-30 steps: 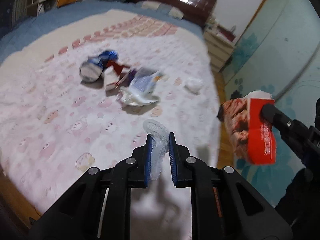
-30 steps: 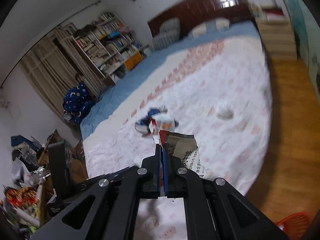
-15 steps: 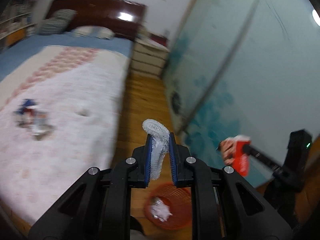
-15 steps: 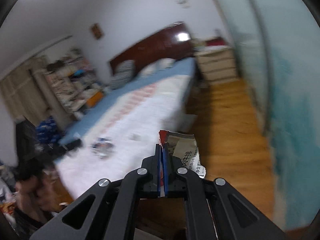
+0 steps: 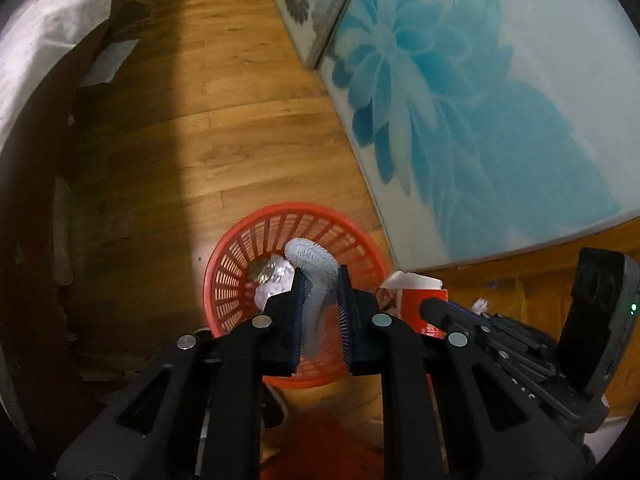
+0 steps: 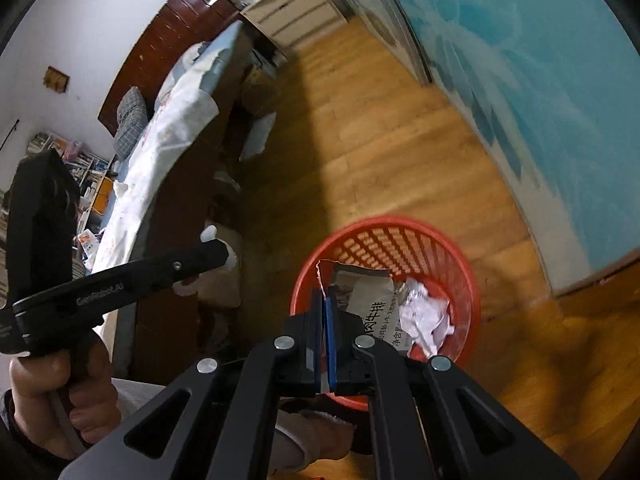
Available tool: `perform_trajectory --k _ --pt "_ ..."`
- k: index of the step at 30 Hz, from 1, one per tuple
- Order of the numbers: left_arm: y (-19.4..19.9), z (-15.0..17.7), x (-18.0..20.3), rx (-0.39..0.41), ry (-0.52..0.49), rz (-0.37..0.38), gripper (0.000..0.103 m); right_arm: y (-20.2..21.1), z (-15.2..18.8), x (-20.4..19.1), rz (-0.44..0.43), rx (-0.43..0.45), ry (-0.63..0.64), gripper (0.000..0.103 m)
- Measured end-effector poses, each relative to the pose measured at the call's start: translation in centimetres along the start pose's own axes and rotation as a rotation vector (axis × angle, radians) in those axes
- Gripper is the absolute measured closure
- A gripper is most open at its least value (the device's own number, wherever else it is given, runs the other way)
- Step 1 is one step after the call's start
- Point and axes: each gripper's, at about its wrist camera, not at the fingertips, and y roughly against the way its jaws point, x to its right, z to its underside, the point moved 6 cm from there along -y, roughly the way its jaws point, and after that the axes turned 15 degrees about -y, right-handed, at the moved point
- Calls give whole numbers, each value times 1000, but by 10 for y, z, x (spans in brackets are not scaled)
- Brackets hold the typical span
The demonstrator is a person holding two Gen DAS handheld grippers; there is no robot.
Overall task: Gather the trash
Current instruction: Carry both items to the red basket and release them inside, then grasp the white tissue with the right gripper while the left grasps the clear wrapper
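Note:
My left gripper is shut on a white ridged plastic cup, squashed between the blue pads. It hangs right above the red mesh basket on the wooden floor. Crumpled white paper lies inside the basket. My right gripper is shut on a flat food packet, grey with print on this side, over the near rim of the basket. In the left wrist view the packet shows red, at the basket's right edge. A hand holds the left gripper off to the left.
The bed with its pale patterned sheet runs along the left, its dark side close to the basket. A glass door with a blue flower print stands on the right. A white drawer chest is at the far end of the floor.
Both grippers have swung away from the bed and sunk toward the floor. They now point down at the red basket, each still holding its piece of trash.

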Motion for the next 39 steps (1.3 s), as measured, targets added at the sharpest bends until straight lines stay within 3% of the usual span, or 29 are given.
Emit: perform_trajectory --k 10,12,14,15,16,17,25,28,32,35,39 --pt "-6 0 9 -21 -22 -25 87 -16 -1 3 24 -10 18 96" --pt "-1 -1 13 -13 -35 -40 80 -13 -2 2 22 6 23 94" --pt "0 -5 14 0 -39 -57 68 -10 -3 5 46 15 31 81" --pt "1 -5 13 6 -36 -62 54 -8 -4 7 49 25 24 69" --pt "2 -5 11 8 -28 -70 47 -5 -6 9 46 35 16 52" --pt "3 -5 9 9 -22 -77 42 -2 -8 11 46 45 8 49" --pt "18 -6 -2 36 13 -99 42 25 -22 9 41 102 -9 49" --pt "36 -7 -6 77 26 -98 42 33 -24 0 25 113 1 49" --pt "94 -9 -19 205 36 -124 42 47 -25 -28 1 129 48 43" --pt "154 -4 -45 329 67 -178 41 55 -24 -66 -15 139 126 42" --pt "232 26 -105 474 138 -308 28 55 -22 -140 -44 144 262 42"
